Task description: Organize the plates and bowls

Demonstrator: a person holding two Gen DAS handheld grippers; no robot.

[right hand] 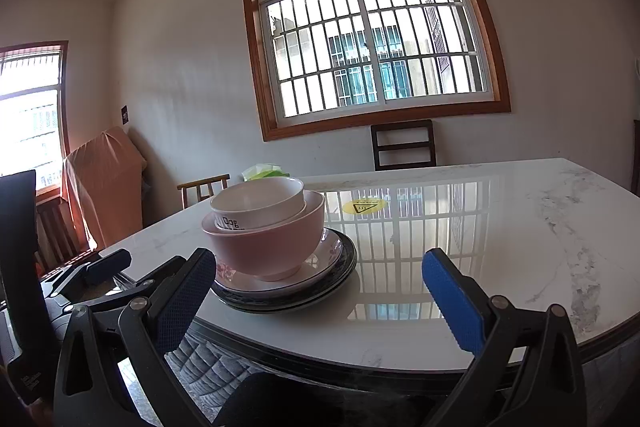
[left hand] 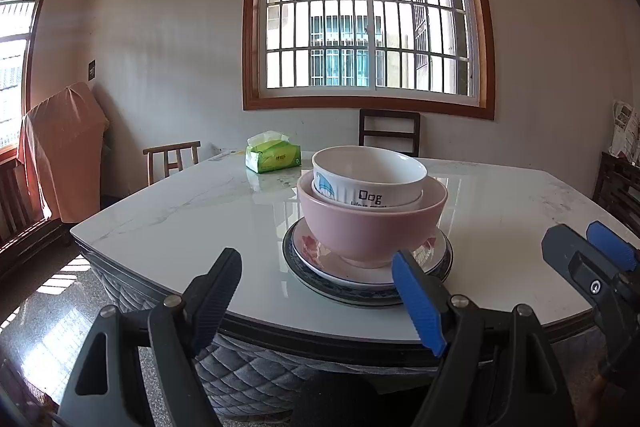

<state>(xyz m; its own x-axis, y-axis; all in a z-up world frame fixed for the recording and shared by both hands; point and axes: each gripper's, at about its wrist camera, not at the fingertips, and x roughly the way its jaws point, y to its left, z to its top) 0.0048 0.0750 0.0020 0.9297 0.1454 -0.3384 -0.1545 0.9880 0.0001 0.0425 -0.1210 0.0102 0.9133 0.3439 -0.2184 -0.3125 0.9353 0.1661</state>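
Observation:
A white bowl printed "Dog" sits nested in a pink bowl. Both stand on a flowered white plate, which lies on dark-rimmed plates near the table's front edge. My left gripper stands open just short of the stack, touching nothing. In the right wrist view the same white bowl, pink bowl and plates stand ahead to the left. My right gripper is open with only table between its fingers. Each gripper shows at the edge of the other's view.
The white marble table carries a green tissue pack at the back and a yellow sticker. Wooden chairs stand around it. A cloth-covered object leans in the left corner.

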